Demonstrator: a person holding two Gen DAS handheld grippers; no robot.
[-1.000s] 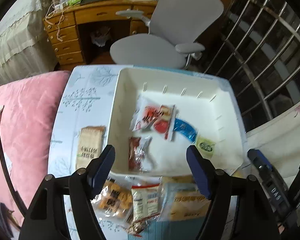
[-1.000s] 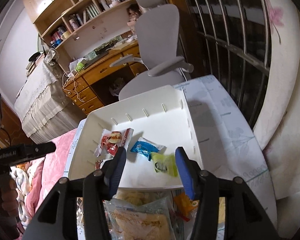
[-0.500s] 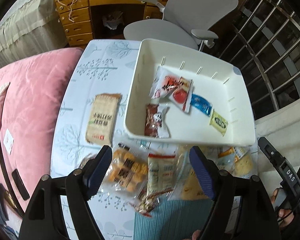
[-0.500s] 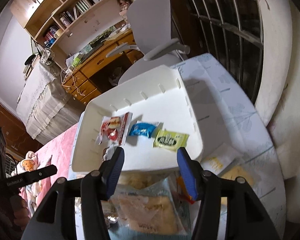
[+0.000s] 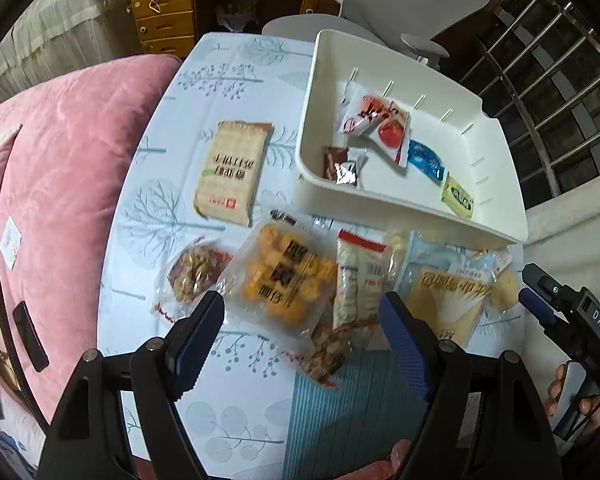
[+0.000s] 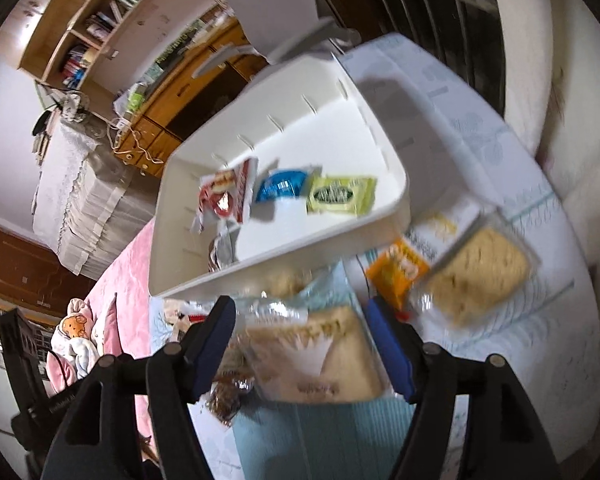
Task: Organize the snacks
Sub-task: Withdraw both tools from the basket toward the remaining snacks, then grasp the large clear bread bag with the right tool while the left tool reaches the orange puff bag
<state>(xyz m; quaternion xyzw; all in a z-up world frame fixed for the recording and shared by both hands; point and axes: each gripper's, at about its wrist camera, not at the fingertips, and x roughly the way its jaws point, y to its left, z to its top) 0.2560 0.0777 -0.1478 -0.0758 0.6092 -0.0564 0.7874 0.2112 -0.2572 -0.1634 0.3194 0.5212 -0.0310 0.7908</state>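
Here both tools gape wide, holding nothing: the left tool [image 5: 302, 316] over the orange snack bag [image 5: 282, 278], the right tool [image 6: 300, 326] (blurred) over a pale packet [image 6: 320, 354] near the counter's [image 5: 228, 76] front edge.

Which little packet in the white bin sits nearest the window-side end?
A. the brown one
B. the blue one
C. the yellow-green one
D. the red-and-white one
C. In the left wrist view the yellow-green packet lies last in the row inside the white bin, beyond the blue packet, towards the window bars.
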